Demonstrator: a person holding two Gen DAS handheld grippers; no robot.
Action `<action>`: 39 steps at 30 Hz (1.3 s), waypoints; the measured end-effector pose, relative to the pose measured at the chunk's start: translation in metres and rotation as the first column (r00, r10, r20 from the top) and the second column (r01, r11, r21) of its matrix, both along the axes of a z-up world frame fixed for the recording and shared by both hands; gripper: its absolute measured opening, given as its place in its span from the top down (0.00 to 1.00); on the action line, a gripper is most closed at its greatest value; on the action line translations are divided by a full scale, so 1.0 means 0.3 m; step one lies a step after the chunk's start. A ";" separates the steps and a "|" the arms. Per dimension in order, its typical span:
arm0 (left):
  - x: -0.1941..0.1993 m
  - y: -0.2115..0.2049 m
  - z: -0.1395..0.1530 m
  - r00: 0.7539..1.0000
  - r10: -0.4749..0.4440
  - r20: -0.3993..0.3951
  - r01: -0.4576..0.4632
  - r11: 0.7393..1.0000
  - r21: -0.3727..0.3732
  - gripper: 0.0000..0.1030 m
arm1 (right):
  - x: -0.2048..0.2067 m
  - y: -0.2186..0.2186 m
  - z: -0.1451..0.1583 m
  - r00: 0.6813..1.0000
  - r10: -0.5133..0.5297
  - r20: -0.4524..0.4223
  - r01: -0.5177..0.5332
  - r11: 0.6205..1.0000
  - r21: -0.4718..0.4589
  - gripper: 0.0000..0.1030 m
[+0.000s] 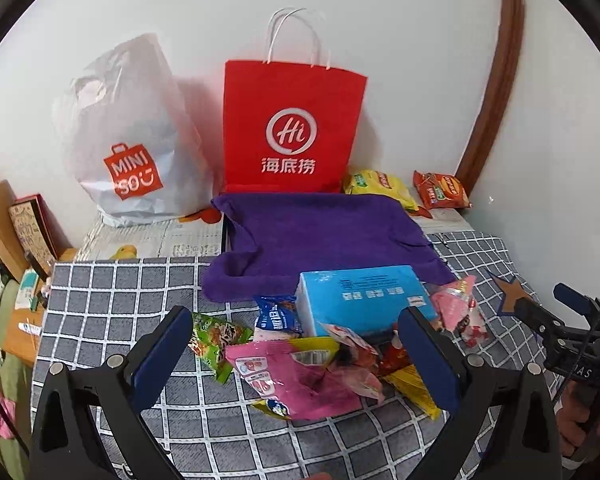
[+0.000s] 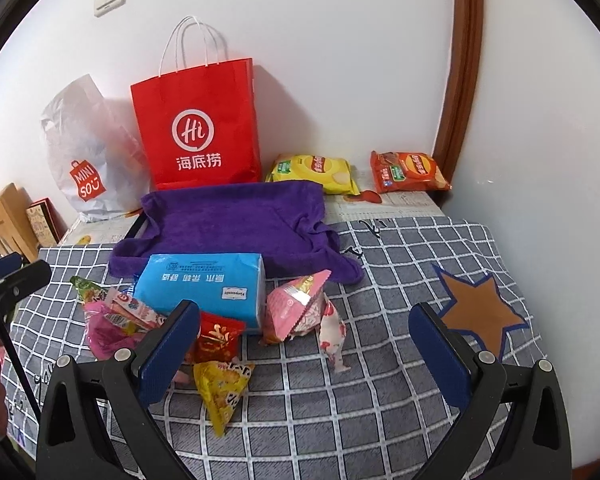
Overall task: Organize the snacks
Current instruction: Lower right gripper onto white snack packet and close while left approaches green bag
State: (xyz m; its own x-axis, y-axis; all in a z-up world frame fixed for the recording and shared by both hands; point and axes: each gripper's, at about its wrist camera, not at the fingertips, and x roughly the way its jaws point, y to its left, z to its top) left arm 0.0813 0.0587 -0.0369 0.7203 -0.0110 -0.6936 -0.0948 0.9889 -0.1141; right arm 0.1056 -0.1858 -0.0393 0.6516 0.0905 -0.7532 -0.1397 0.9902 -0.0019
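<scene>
Tools level above checked cloth (image 2: 340, 400), left tool (image 1: 296, 354) apart over snack pile (image 1: 300, 368), right tool (image 2: 304, 348) apart, empty

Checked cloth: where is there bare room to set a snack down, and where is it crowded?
Free: the checked cloth right of the pink packet, up to the brown star, and the near strip in front of the yellow packet. Crowded: the snack heap around the blue tissue pack.

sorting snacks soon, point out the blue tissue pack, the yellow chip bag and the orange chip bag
blue tissue pack (image 2: 204, 284), right wrist view, middle of its top face
yellow chip bag (image 2: 314, 172), right wrist view, centre of its front
orange chip bag (image 2: 408, 172), right wrist view, centre of its front
</scene>
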 end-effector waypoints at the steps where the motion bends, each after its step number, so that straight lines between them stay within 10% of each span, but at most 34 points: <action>1: 0.008 0.008 -0.008 1.000 0.001 -0.006 -0.002 1.000 -0.004 0.01 | 0.009 -0.001 -0.008 1.000 0.002 -0.001 -0.002 1.000 0.000 0.01; 22: 0.109 0.191 -0.175 0.991 0.106 -0.087 -0.109 0.994 -0.031 0.05 | 0.188 -0.097 -0.238 0.992 -0.044 -0.118 0.053 0.995 0.081 0.08; 39: 0.128 0.189 -0.228 0.987 0.100 -0.127 -0.103 0.994 -0.023 0.05 | 0.160 -0.098 -0.368 0.983 0.099 -0.153 -0.099 0.995 0.010 0.14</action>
